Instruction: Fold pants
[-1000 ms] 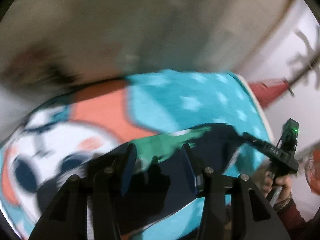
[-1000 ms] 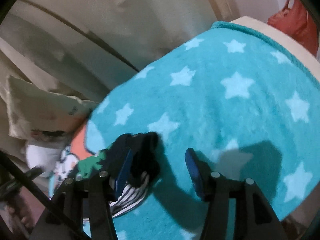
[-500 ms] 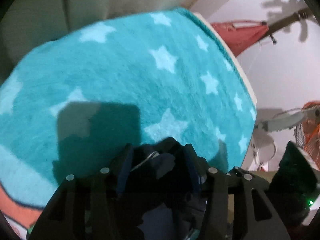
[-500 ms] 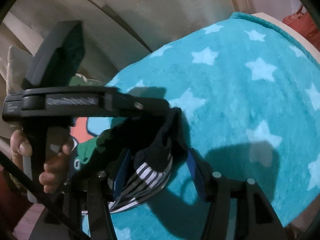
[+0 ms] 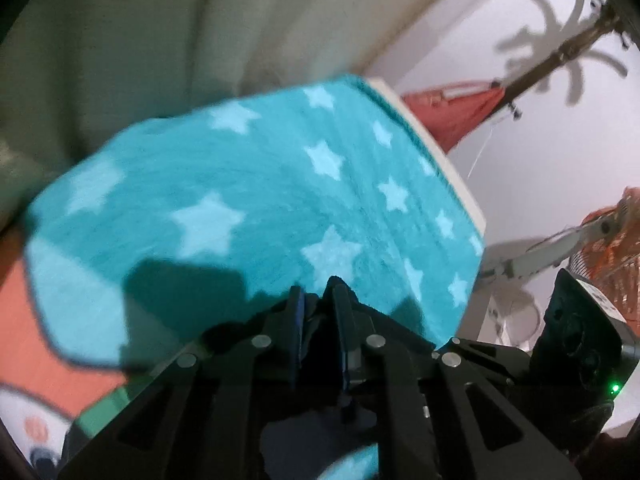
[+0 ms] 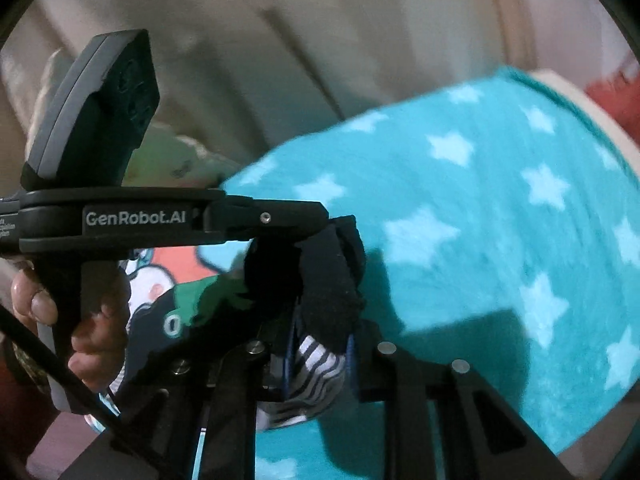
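Observation:
The pants (image 6: 324,300) are small and dark navy, with a green print and a black-and-white striped lining. My right gripper (image 6: 320,344) is shut on their edge, with striped lining between the pads. My left gripper (image 5: 318,304) is shut on dark fabric of the pants (image 5: 316,432), which hang below its fingers. In the right wrist view the left gripper (image 6: 316,220) reaches in from the left and meets the same bunch of fabric just above my right fingers. Both hold the pants above a teal blanket with pale stars (image 5: 248,200).
The blanket (image 6: 500,248) covers a bed and has an orange and white cartoon print at its left (image 5: 24,360). A beige wall lies behind. A red bag hangs from a pole at the right (image 5: 452,108). A fan stands beyond the bed edge (image 5: 608,240).
Both grippers have closed on the pants. The left gripper swung from the cartoon end of the blanket over to the right gripper, and the fabric is now bunched between them.

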A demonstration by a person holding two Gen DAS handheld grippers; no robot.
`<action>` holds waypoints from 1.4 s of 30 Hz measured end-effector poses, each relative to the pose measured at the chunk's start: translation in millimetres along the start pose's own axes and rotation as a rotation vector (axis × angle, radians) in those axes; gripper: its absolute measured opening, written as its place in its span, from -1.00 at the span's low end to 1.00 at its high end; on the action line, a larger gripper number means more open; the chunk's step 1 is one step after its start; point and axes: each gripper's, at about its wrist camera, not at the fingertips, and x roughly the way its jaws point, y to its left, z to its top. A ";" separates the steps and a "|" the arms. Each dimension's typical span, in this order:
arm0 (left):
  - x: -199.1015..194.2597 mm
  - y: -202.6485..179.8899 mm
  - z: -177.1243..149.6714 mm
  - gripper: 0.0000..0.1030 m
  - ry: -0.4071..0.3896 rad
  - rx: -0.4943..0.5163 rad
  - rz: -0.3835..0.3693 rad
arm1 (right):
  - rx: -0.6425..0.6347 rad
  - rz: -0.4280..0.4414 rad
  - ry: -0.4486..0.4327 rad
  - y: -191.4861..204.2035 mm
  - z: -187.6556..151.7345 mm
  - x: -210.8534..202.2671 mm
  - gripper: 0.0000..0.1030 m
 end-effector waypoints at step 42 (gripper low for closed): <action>-254.8 228.7 -361.1 -0.19 -0.430 -0.806 0.334 | -0.367 0.074 0.294 270.5 -41.9 81.5 0.17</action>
